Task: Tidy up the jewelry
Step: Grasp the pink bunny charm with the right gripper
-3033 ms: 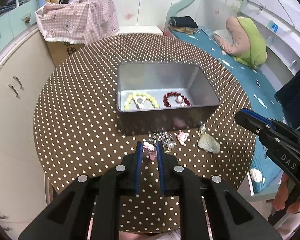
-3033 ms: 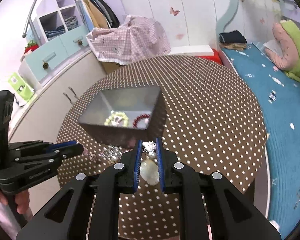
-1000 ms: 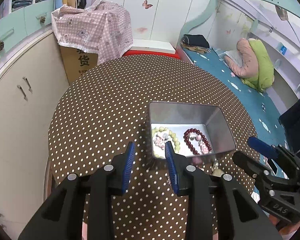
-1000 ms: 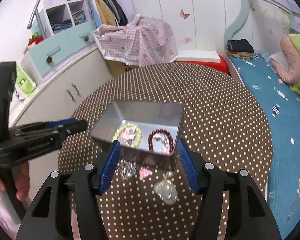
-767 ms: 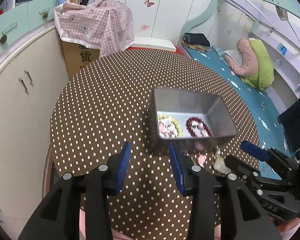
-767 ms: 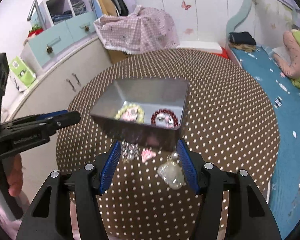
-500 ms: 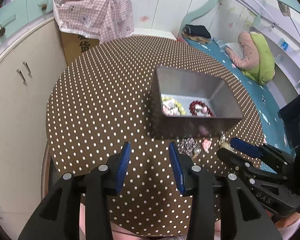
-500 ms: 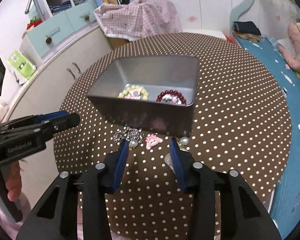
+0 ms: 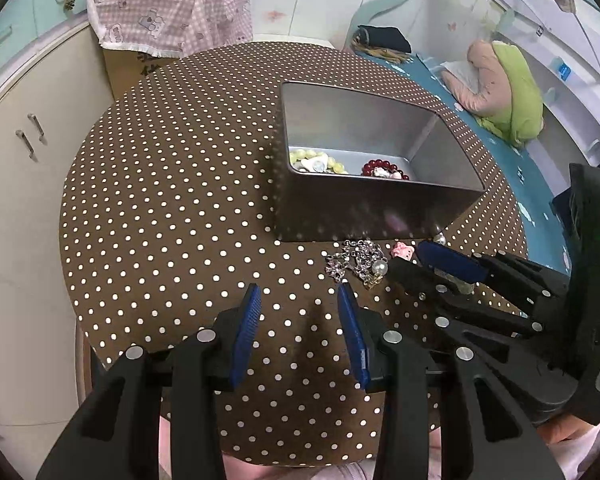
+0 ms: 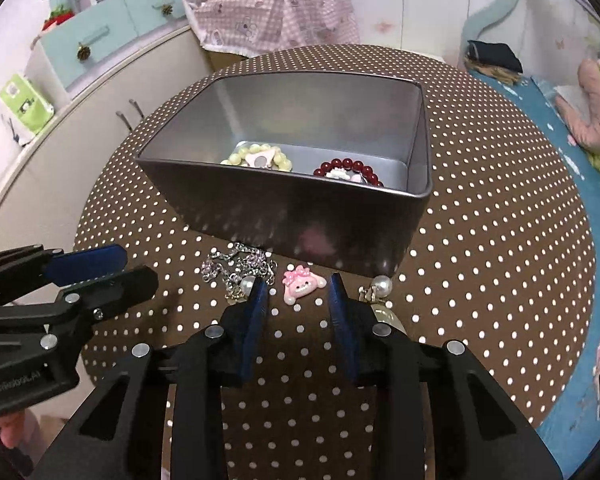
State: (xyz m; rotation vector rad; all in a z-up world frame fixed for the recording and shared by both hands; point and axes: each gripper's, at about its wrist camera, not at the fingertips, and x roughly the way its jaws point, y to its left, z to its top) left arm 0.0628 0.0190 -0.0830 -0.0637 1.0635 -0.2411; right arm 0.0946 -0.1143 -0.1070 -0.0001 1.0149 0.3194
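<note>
Dropping in low now: right gripper (image 10: 298, 298) has come down from over the tin to table level, jaws apart and empty, straddling the pink charm (image 10: 300, 283), which lies on the cloth between the blue pads, not yet touched. A second ago the same jaws were spread wider and higher; three seconds ago both grippers were pinched on small pieces. Those pieces now seem to sit in the tin (image 10: 418, 136): one on the yellow bead bracelet (image 10: 242, 157) at its 9 o'clock, one on the red bead bracelet (image 10: 350, 167) at its 3 o'clock.

Left gripper (image 9: 298, 312) is also apart and empty, hovering over bare dotted cloth at the table's 6 o'clock, well back from the tin.

Still loose on the table (image 9: 180, 160), just outside the tin's near wall: silver chain (image 10: 236, 266) at 9 o'clock of the charm, pearl piece (image 10: 382, 285) at 3 o'clock, and a pale pendant mostly hidden behind the right finger.

My read: two items dropped, the charm is next, then the chain and pearl piece. Task is roughly halfway.
</note>
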